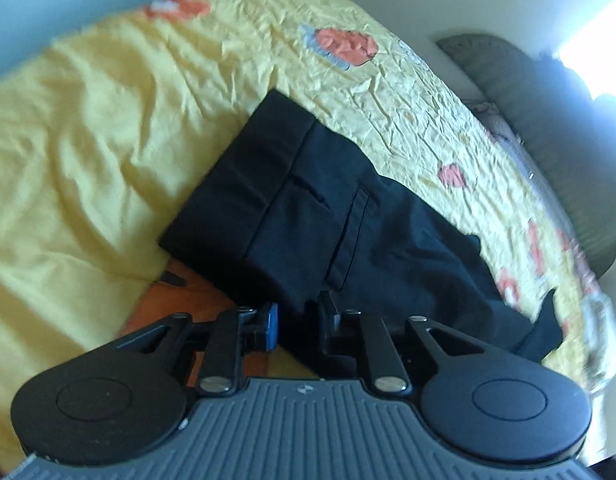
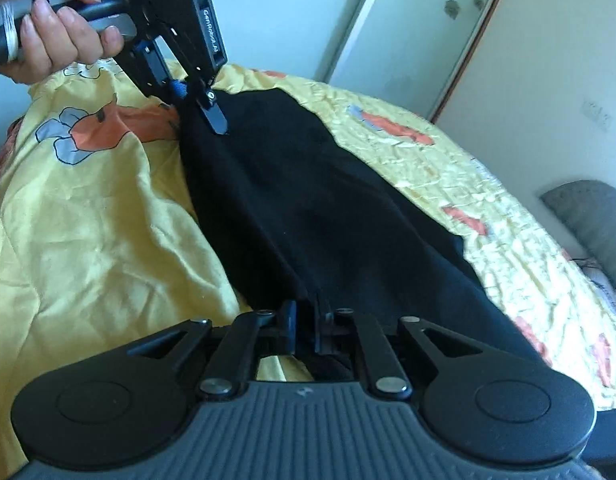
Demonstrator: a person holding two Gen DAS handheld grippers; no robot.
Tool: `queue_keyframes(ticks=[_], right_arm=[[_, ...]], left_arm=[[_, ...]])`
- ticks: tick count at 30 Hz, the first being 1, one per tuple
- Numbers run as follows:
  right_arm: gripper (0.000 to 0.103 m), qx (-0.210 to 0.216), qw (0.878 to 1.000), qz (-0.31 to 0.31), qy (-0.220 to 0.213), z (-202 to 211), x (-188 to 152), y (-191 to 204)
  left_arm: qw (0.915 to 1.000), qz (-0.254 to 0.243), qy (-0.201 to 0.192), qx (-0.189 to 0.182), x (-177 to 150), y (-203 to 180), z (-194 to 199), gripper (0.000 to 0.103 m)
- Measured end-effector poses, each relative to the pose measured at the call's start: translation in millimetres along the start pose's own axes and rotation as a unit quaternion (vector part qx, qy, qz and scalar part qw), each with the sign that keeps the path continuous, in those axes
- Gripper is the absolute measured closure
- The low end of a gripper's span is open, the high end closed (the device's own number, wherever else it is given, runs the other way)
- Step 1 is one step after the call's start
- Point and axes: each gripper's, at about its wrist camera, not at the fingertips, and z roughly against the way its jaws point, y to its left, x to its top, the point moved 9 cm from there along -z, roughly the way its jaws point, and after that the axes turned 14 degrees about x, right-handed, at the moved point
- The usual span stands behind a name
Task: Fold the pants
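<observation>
In the left wrist view, the black pants (image 1: 327,216) lie on a yellow bedspread (image 1: 88,128) with orange and blue flowers. They are already folded over: the part toward the upper left is a neat rectangle with a pocket seam visible, and a looser part runs to the lower right, near the edge of the bed. The left gripper (image 1: 298,320) is at the near edge of the pants. Its jaws stand a little apart, with a small gap between them, and the edge of the cloth is at that gap; I cannot tell if the pads press it, so I read it as slightly open and not holding.

In the right wrist view, the pants (image 2: 308,208) stretch away from the camera as a long dark strip. The right gripper (image 2: 306,328) has its jaws almost together, and a ridge of black cloth rises between them, so it seems to pinch the near edge. At the far end the other gripper (image 2: 212,108), held by a hand (image 2: 56,36), touches the cloth with its tips.

The fabric looks soft, light and limp, with little stiffness, so I think it will sag and slide on the smooth bedspread. Best hold is probably at the corners or along a seam, taking all layers together.
</observation>
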Motion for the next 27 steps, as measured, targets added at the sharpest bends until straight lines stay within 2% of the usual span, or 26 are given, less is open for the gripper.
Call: queue_keyframes(ticks=[2, 4, 5, 7, 8, 10, 13, 14, 15, 16, 18, 19, 20, 21, 22, 23, 24, 25, 27], right_arm=[[0.089, 0.007, 0.999, -0.028, -0.018, 20.6, -2.2, -3.2], [0.089, 0.005, 0.994, -0.099, -0.051, 55.8, -13.3, -20.4], [0.089, -0.008, 0.99, -0.126, -0.061, 70.0, -21.2, -31.1], [0.089, -0.077, 0.975, -0.196, -0.072, 106.5, -53.5, -66.6], [0.089, -0.117, 0.962, -0.234, -0.071, 124.8, -76.3, -86.5], [0.089, -0.178, 0.928, -0.318, -0.071, 156.4, -123.0, -120.0], [0.084, -0.235, 0.872, -0.424, -0.068, 194.0, -195.0, -151.4], [0.077, -0.254, 0.853, -0.453, -0.051, 202.6, -223.1, -156.5], [0.077, -0.257, 0.842, -0.474, -0.032, 205.3, -242.9, -157.3], [0.077, -0.26, 0.836, -0.482, -0.038, 212.0, -255.5, -154.1], [0.076, -0.277, 0.817, -0.503, -0.047, 224.7, -261.8, -151.1], [0.076, -0.292, 0.814, -0.501, -0.045, 228.3, -258.2, -154.3], [0.072, -0.302, 0.811, -0.498, -0.046, 229.5, -252.3, -160.1], [0.054, -0.307, 0.808, -0.501, -0.051, 229.6, -243.9, -169.8], [0.039, -0.309, 0.799, -0.513, -0.063, 226.5, -232.5, -184.1], [0.013, -0.31, 0.79, -0.524, -0.071, 223.9, -223.5, -196.3], [0.007, -0.311, 0.783, -0.531, -0.086, 220.6, -213.0, -211.6], [0.007, -0.313, 0.782, -0.528, -0.106, 217.1, -198.6, -228.5], [0.0, -0.313, 0.795, -0.505, -0.124, 201.4, -170.0, -266.2]], left_arm=[[0.9987, -0.023, -0.027, 0.035, -1.3, 1.8, 16.2, 0.076], [0.9953, -0.049, -0.061, 0.057, -3.0, -2.3, 32.8, 0.076], [0.9933, -0.064, -0.076, 0.058, -4.1, -9.8, 40.5, 0.076], [0.9924, -0.091, -0.078, 0.027, -9.8, -33.1, 46.8, 0.075], [0.9922, -0.105, -0.067, -0.007, -14.8, -51.1, 45.4, 0.074], [0.9881, -0.133, -0.041, -0.066, -26.4, -86.6, 38.0, 0.07], [0.9747, -0.186, -0.01, -0.123, -46.3, -144.7, 22.3, 0.07], [0.9688, -0.209, -0.006, -0.133, -53.7, -164.2, 18.2, 0.07], [0.9624, -0.231, -0.002, -0.143, -60.9, -183.1, 14.9, 0.07], [0.9552, -0.25, 0.0, -0.159, -67.8, -199.9, 13.0, 0.07], [0.9392, -0.286, 0.005, -0.19, -82.1, -231.2, 5.5, 0.062], [0.9333, -0.299, 0.009, -0.198, -88.0, -245.2, -0.1, 0.057], [0.9295, -0.308, 0.011, -0.202, -95.5, -253.4, -4.5, 0.057], [0.925, -0.32, 0.016, -0.204, -101.9, -262.0, -11.5, 0.057], [0.9213, -0.33, 0.023, -0.205, -106.9, -270.7, -18.5, 0.057], [0.9194, -0.334, 0.027, -0.205, -111.2, -275.1, -22.9, 0.057], [0.9173, -0.339, 0.03, -0.207, -114.9, -279.4, -27.4, 0.057], [0.9154, -0.343, 0.031, -0.208, -119.5, -282.7, -30.5, 0.057], [0.9162, -0.347, 0.03, -0.199, -123.8, -290.5, -40.0, 0.056]])
